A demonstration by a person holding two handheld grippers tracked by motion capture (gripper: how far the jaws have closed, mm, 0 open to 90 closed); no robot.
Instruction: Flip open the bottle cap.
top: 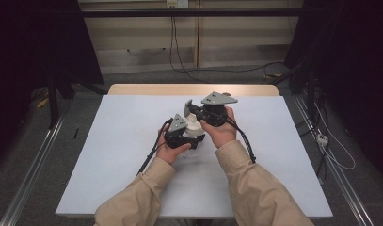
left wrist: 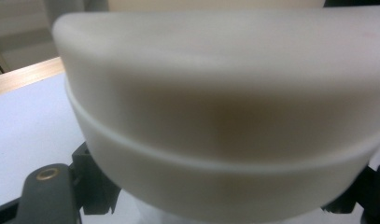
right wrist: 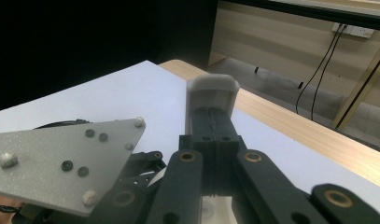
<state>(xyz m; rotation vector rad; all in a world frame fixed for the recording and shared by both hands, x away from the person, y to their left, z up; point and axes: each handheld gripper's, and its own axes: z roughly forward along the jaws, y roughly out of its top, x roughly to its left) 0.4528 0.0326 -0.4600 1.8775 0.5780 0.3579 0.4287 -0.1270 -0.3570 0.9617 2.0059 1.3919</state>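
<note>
Mid-frame over the white table (top: 123, 155), left gripper (top: 191, 137) clamping a cream plastic piece (top: 195, 126), right gripper (top: 189, 107) sitting closed just beside it, cables (top: 179, 42) hanging at upper centre.

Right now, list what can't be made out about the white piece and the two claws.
- White piece: left gripper view, so close it blurs; its top and right side run past the frame edge, so its full shape is unclear.
- Left claw: high view, its tips are hidden by its own grey plate and the white piece.
- Right claw: right gripper view, jaws pressed together; whether anything thin sits between them is too small to tell.
</note>
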